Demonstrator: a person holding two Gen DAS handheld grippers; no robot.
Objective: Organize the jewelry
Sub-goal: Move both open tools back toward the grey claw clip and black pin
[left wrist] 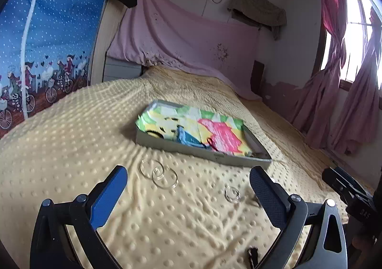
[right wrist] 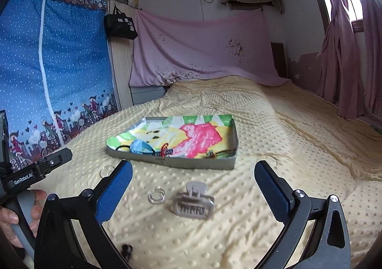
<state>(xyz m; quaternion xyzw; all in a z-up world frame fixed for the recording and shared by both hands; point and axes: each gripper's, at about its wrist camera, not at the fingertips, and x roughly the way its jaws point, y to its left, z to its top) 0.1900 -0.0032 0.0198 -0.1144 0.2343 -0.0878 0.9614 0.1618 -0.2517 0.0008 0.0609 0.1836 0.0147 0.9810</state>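
A shallow grey tray with a colourful cartoon lining lies on the yellow dotted bedspread; dark hair ties and a red item rest inside. Two clear bangles overlap just ahead of my left gripper, which is open and empty. A small clear ring lies between its fingers' line. My right gripper is open too, with a grey claw hair clip on the bedspread between its fingers, untouched. One clear bangle peeks out beside the right gripper's left finger.
A small black hair tie lies near the bed's front. The other gripper's body shows at the right edge of the left wrist view; a hand grips the left tool. Wardrobe cover at left, curtains right.
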